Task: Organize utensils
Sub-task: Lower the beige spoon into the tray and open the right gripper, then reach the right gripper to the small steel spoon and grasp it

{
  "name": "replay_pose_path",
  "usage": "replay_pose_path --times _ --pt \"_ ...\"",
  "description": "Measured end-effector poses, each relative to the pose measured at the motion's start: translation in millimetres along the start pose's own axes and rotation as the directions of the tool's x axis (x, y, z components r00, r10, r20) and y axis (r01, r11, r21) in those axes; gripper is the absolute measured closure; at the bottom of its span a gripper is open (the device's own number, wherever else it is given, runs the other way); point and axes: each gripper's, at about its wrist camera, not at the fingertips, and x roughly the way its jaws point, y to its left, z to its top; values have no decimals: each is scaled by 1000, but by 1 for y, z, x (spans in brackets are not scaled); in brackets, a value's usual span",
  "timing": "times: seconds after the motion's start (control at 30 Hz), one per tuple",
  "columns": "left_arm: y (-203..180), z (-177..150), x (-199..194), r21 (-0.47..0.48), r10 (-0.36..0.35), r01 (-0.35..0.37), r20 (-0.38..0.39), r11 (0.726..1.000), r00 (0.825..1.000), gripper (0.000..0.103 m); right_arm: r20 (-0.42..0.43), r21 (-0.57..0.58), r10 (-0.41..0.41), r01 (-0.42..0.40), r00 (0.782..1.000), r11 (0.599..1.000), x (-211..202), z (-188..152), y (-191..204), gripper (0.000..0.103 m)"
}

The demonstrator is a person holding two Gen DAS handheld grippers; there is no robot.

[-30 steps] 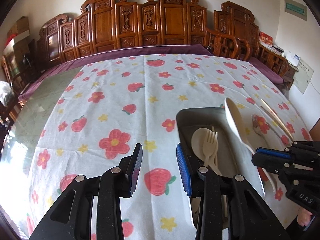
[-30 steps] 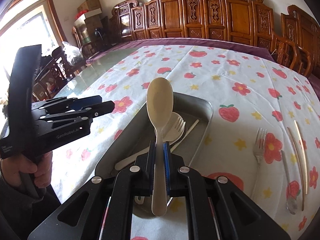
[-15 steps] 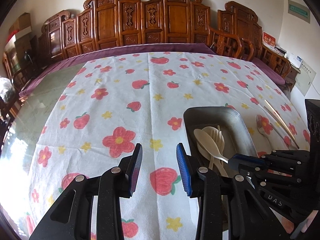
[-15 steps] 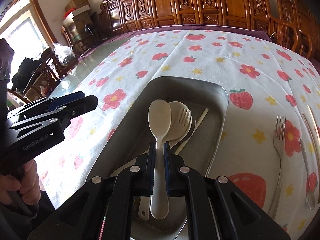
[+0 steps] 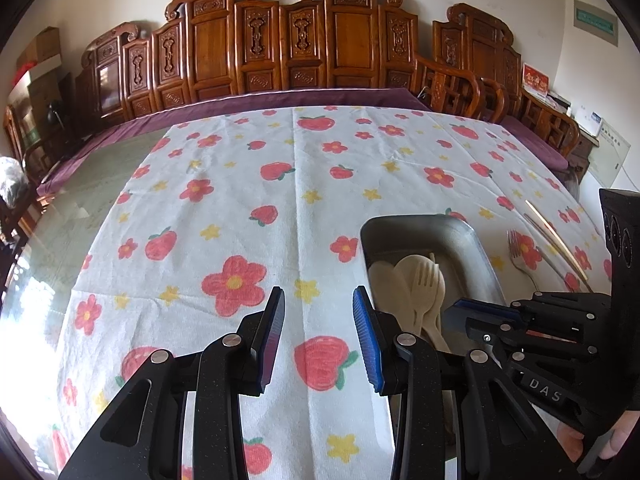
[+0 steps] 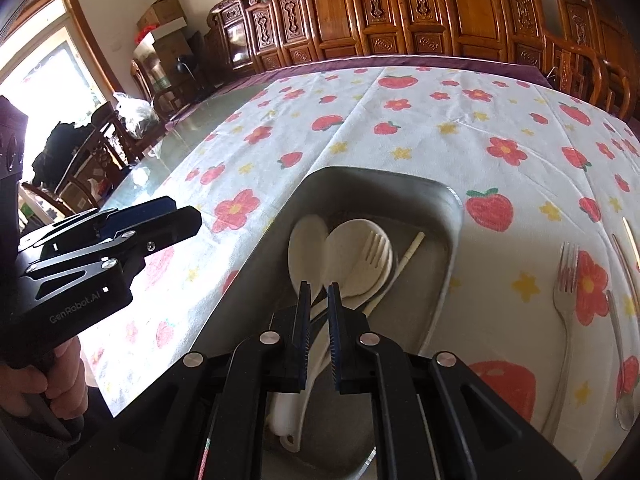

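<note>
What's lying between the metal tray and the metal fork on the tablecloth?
Only bare flowered tablecloth separates the grey metal tray from the silver metal fork, seen in the right wrist view.

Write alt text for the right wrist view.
The right gripper hangs slightly open over a metal tray that holds cream spoons and a cream fork. A metal fork lies on the strawberry-print tablecloth to the tray's right; the left gripper hovers at left.

"DAS" on right tool; "GenRobot.AI" on left tool.
</note>
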Motion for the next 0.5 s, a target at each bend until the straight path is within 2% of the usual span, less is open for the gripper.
replay_pose_path --times 0.17,0.23,0.3,0.43,0.5 --pt "-17 1 -8 20 -30 29 16 999 999 69 65 -25 -37 39 997 999 -39 -5 -17 93" --pt "-27 1 -10 37 -42 42 23 998 999 64 90 -34 -59 62 994 997 -58 -7 -30 93" --pt "-38 0 -12 54 -57 56 20 997 998 63 104 -38 -87 91 991 995 -72 -10 -43 93" --pt "-64 -4 -14 96 -83 81 14 992 996 63 115 -39 -178 184 977 982 -104 -21 -85 93" --pt "-75 -7 -15 116 -98 95 13 989 995 57 111 -25 -221 225 969 974 -114 -29 -106 93"
